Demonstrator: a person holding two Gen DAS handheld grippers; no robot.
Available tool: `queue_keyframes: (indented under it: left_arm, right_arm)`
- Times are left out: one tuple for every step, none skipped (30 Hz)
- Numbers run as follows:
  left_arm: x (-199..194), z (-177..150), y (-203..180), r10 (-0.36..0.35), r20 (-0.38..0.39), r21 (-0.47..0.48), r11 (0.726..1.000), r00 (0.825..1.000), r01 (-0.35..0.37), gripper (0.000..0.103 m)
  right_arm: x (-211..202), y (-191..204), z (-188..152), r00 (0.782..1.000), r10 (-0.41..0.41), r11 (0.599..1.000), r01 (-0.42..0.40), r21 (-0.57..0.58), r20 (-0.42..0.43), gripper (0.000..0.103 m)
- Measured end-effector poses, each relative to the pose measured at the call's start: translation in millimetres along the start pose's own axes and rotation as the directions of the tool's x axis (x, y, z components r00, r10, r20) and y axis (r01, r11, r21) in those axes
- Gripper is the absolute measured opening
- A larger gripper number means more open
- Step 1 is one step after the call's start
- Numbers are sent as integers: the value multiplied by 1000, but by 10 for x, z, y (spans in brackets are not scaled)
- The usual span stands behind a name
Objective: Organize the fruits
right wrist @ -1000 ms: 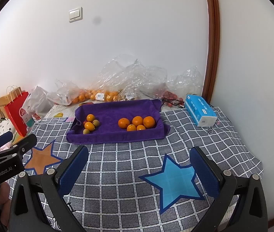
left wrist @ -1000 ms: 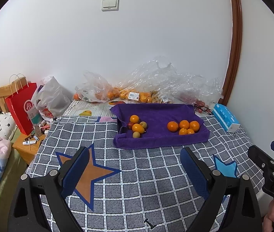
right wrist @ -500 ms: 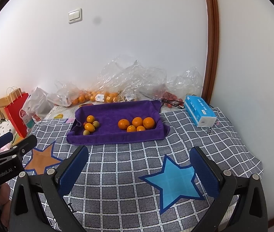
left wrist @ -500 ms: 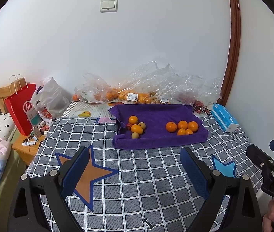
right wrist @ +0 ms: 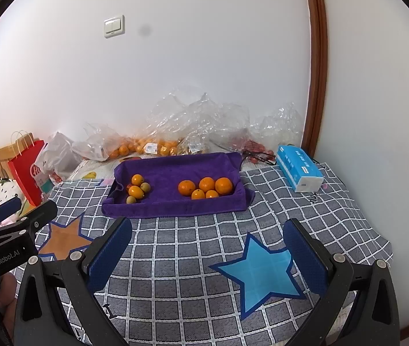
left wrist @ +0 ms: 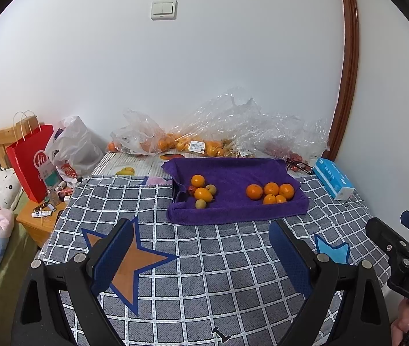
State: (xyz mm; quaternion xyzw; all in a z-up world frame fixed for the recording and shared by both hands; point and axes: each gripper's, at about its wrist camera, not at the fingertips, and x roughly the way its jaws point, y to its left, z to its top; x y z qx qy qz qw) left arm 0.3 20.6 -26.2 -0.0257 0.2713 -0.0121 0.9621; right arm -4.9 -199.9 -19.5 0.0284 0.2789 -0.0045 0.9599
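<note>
Looking along my left tongs (left wrist: pixel 201 252), I see both blue pads spread wide with nothing between them, hovering over the checked cloth (left wrist: pixel 204 274) well short of the fruit. The purple towel (left wrist: pixel 233 207) lies straight ahead and a little to the right, its long side running left to right across my line of reach. On it sit two groups, well apart: a mixed pile (left wrist: pixel 201 191) on the left end, with orange fruit, two greenish-brown ones and something small and red, and five oranges (left wrist: pixel 270 191) touching one another on the right end. The mixed pile sits almost dead ahead of these tongs, so I judge it is the left hand's job. My right tongs (left wrist: pixel 400 248) show at the right edge, level with mine. Switching to the right view, my right tongs (right wrist: pixel 207 249) are also wide apart and hold nothing, above the cloth beside the blue star (right wrist: pixel 259 271). Here the towel (right wrist: pixel 175 204) lies ahead and slightly left; the oranges (right wrist: pixel 204 187) are nearly in line with the gap between my pads, while the mixed pile (right wrist: pixel 136 189) is off toward the left tongs (right wrist: pixel 17 222), which poke in at the left edge. So each hand has its own nearer group, and any coming reach is forward and down onto the towel. More fruit lies in plastic bags (right wrist: pixel 135 147) against the wall behind, farther off than either pile.
</note>
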Motion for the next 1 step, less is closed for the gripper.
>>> queue_keyframes:
  left_arm:
    - [5, 0, 6, -1, 3, 1, 1000, 1000, 1, 95]
  right_arm:
    - [2, 5, -7, 1000, 1, 1000, -1, -1, 0, 103]
